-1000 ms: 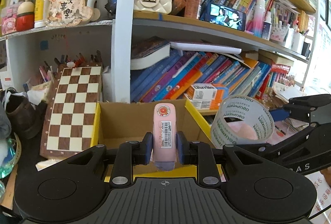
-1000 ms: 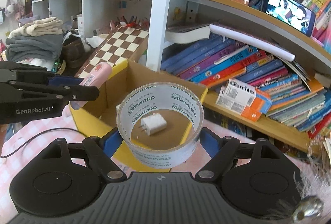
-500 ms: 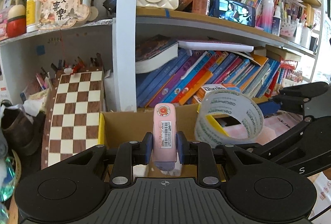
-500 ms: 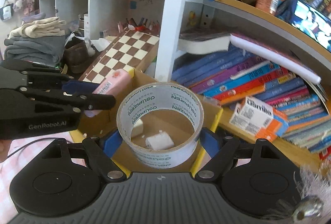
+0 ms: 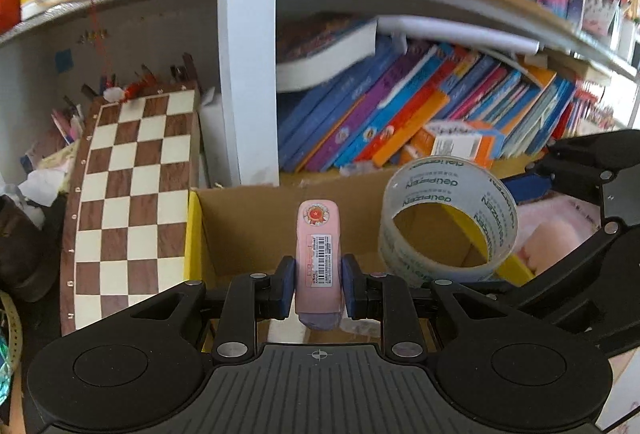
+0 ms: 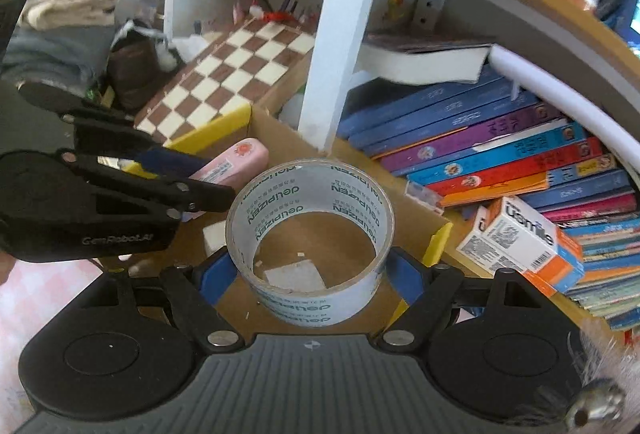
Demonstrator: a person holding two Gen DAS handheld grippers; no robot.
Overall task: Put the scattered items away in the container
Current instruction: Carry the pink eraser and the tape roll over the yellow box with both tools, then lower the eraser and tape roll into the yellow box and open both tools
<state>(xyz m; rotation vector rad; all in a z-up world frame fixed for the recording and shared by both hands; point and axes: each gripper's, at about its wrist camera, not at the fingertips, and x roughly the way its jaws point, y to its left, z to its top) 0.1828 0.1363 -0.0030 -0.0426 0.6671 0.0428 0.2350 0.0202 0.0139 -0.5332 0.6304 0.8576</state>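
Observation:
My left gripper (image 5: 318, 290) is shut on a pink oblong case (image 5: 319, 254) with a barcode sticker, held over the open cardboard box (image 5: 240, 230) with yellow edges. The case also shows in the right wrist view (image 6: 236, 163), with the left gripper (image 6: 188, 177) at the left. My right gripper (image 6: 310, 274) is shut on a roll of clear tape (image 6: 310, 234), held over the same box (image 6: 416, 209). The tape also shows in the left wrist view (image 5: 448, 218). A white charger plug (image 6: 296, 276) lies on the box floor, seen through the roll.
A chessboard (image 5: 128, 209) leans left of the box. A white shelf post (image 5: 248, 49) and a row of slanted books (image 5: 400, 121) stand right behind it. An orange-and-white carton (image 6: 524, 242) lies on the shelf at the right. A brown shoe (image 6: 132, 69) is far left.
Both grippers have moved forward and down over the box with their items. The box and the shelf look closer, and the tape roll now sits further inside the box.

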